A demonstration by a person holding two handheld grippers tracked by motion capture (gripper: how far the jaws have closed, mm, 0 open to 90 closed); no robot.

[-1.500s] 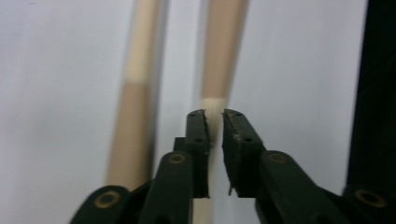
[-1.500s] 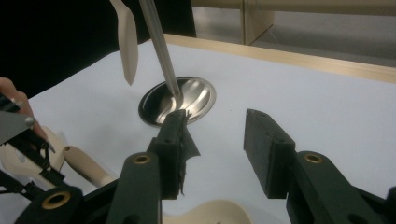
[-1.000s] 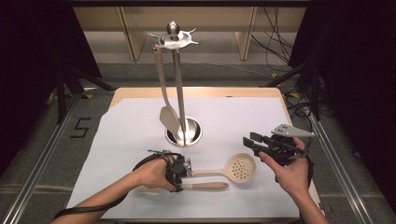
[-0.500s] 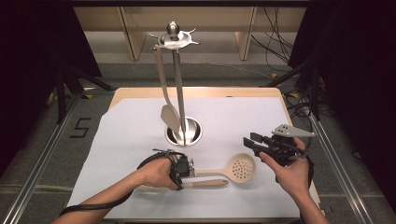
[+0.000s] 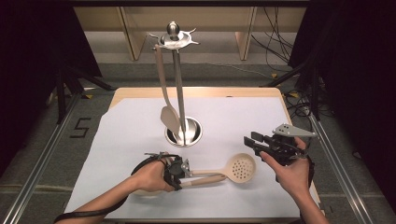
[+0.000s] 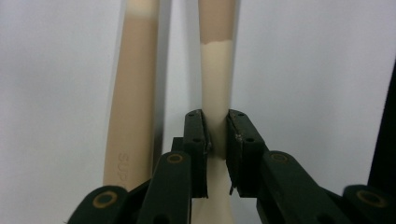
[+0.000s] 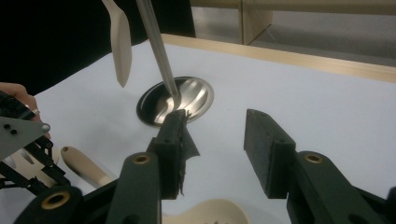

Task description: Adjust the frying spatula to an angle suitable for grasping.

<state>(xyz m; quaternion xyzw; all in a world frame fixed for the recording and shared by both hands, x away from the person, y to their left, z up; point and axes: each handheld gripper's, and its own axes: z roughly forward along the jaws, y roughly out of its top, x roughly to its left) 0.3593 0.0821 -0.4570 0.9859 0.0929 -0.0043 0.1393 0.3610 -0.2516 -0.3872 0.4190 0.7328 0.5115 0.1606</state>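
The left tool [image 5: 183,169] is low over the near left part of the desk [image 5: 261,116], and its jaws have just been closing on the pale handle of the slotted spoon [image 5: 233,170]. In the left gripper view the two pads [image 6: 195,135] press on either side of that handle, so the tool now pinches the spoon [image 6: 215,84]. A second utensil handle [image 6: 133,93] lies just beside it, on the left in that view, apart from the jaws.

The spoon lies flat on the white sheet, its handle toward the left hand [image 5: 152,176] and its round perforated bowl pointing right, near the right tool [image 5: 250,140]. The right tool is held off the desk in the right hand [image 5: 292,175], its jaws spread with nothing between them [image 7: 215,154].

Farther back, at the middle of the desk, stands the metal rack [image 5: 176,84] on its round base, with a spatula [image 5: 164,93] hanging from one of the hooks at the top.

Judging by this, the step in hand is the pick-up of the spoon, and the grasp looks about complete. The likely next move is to lift the spoon clear of the sheet and carry it up to a free hook on the rack. That calls for a firm hold so that the heavy bowl does not swing, and for keeping clear of the handle beside it. The right tool could steady the bowl end.
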